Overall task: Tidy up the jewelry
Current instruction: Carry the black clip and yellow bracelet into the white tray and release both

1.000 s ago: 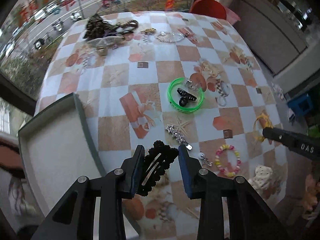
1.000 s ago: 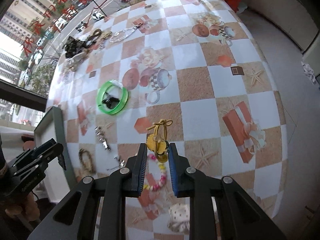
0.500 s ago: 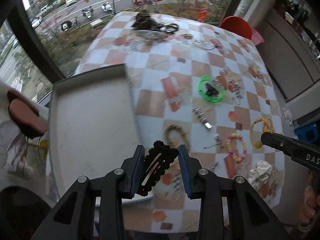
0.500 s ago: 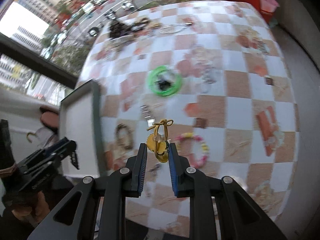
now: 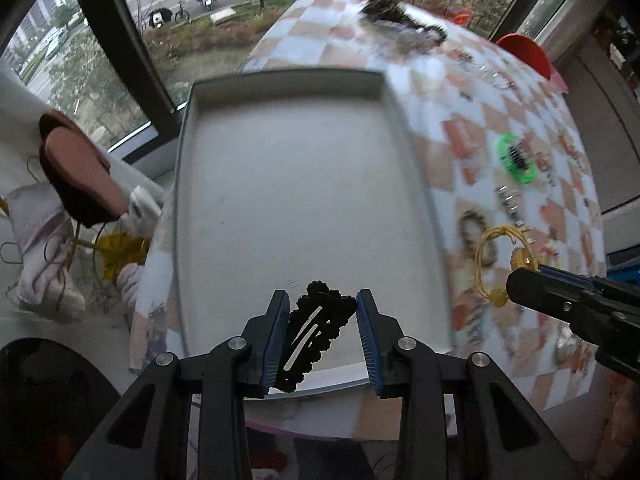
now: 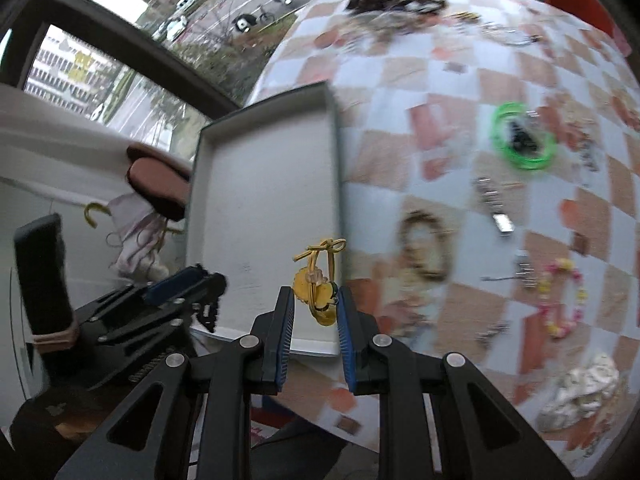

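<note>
Checkered desk [image 6: 460,80] beside street-facing window, one grey tray [image 5: 280,92] on it; left gripper [image 5: 322,334] clenched on one black hair clip [image 5: 316,332], right gripper [image 6: 314,314] grasping one yellow hair tie [image 6: 318,280]

My far heap [image 5: 400,20] of jewelry is smeared by blur; its pieces cannot be told apart. My pads cover the lower end of the black clip [image 5: 316,332].

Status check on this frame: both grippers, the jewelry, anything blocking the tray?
Left gripper shut on black hair clip, over tray. Right gripper shut on yellow hair tie, at tray's edge. Tray floor bare, nothing blocking.
</note>
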Motion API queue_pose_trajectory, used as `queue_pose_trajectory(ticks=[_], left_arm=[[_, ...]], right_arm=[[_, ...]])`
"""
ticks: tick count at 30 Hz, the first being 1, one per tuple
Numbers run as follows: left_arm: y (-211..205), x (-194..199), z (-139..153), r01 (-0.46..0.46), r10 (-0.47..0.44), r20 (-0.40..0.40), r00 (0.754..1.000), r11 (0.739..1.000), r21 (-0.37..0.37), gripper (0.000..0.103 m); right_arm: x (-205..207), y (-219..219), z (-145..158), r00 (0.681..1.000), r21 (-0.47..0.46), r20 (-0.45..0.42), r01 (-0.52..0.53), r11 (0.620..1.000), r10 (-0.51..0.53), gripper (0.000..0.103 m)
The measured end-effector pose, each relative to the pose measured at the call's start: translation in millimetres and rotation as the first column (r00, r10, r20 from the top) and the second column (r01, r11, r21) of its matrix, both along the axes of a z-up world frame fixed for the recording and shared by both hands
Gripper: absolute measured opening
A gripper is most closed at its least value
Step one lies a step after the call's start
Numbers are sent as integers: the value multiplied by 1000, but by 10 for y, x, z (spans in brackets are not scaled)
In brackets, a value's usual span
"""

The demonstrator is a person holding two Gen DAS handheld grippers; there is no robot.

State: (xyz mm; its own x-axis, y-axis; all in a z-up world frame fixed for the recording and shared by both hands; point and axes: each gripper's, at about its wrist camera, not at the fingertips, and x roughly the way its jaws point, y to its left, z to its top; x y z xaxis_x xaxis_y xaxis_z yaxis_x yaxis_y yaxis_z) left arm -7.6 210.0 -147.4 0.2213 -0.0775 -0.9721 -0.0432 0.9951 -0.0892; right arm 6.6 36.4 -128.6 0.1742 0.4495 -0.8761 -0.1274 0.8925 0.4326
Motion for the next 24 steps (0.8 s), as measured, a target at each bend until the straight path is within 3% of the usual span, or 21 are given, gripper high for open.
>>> queue_pose_trajectory(ticks=[11, 23, 24], left_arm=[[262, -37, -423, 42, -40, -69, 997, 999, 19, 39], [233, -20, -490, 91, -87, -92, 992, 995, 30, 40], [230, -11, -488, 93, -89, -93, 992, 995, 30, 40]], right_arm=[[69, 566, -540, 992, -52, -127, -31, 998, 24, 23], [87, 674, -873, 975, -86, -224, -22, 996, 3, 23], [93, 660, -878, 974, -83, -226, -18, 996, -1, 27]])
